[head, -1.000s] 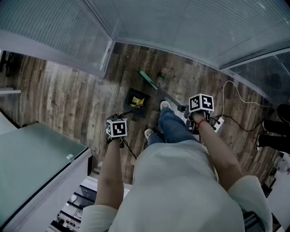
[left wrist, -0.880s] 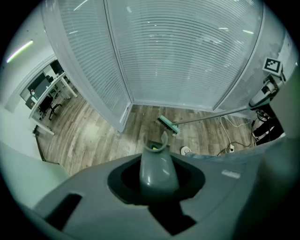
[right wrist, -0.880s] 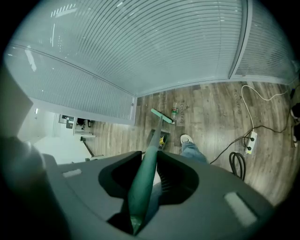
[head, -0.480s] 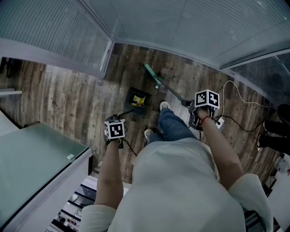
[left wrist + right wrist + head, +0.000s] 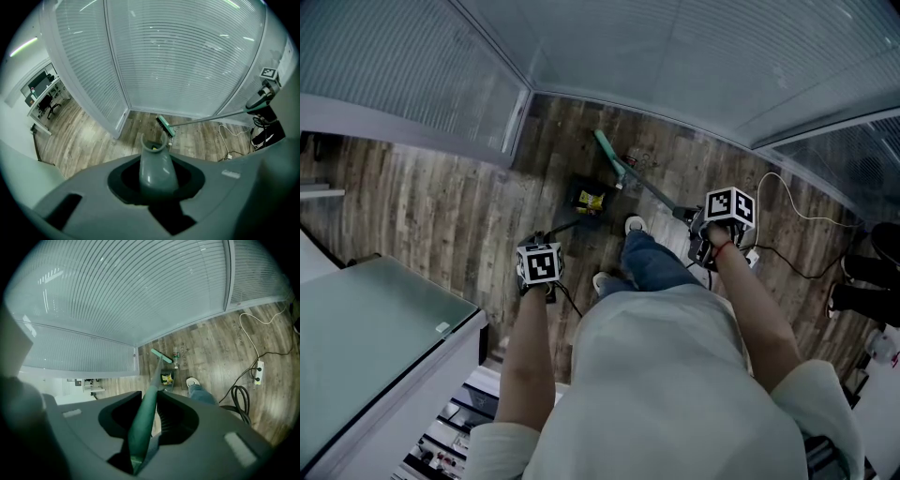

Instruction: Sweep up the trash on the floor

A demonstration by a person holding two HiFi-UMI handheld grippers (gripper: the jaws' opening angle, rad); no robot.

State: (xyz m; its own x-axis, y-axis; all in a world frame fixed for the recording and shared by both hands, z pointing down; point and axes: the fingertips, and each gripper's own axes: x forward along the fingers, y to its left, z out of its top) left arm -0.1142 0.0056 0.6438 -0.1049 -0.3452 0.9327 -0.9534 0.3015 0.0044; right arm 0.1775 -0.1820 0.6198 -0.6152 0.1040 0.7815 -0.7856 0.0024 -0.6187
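Plainly the sweep is partway done. The left gripper (image 5: 544,246) has its jaws clamped on the grey plastic handle (image 5: 157,165) of a black long-handled dustpan (image 5: 575,195). The pan sits on the dark wood-plank floor (image 5: 441,197) at about 12 o'clock from the person's white shoes (image 5: 634,225). A crumpled yellow scrap of trash (image 5: 592,201) already lies inside it.

The right gripper (image 5: 697,221) is closed around the long green shaft (image 5: 143,420) of a broom. The shaft runs out toward 11 o'clock to the flat green broom head (image 5: 607,149). That head rests on the floor just past the pan, at roughly 1 o'clock from it. A small clear bottle-like piece of trash (image 5: 633,159) lies just beside the head, on its 4 o'clock side and outside the pan. Whether bristles and bottle touch cannot be told.

So the step in hand looks like gathering the last loose piece. The next move probably calls for setting the head on the far side of the bottle and drawing it back toward 7 o'clock, into the pan. Meanwhile the left gripper should hold the pan flat and steady. The stroke should stay short, since the shoes stand near the pan and a white power strip (image 5: 752,257) with its cord lies off at 3 o'clock.
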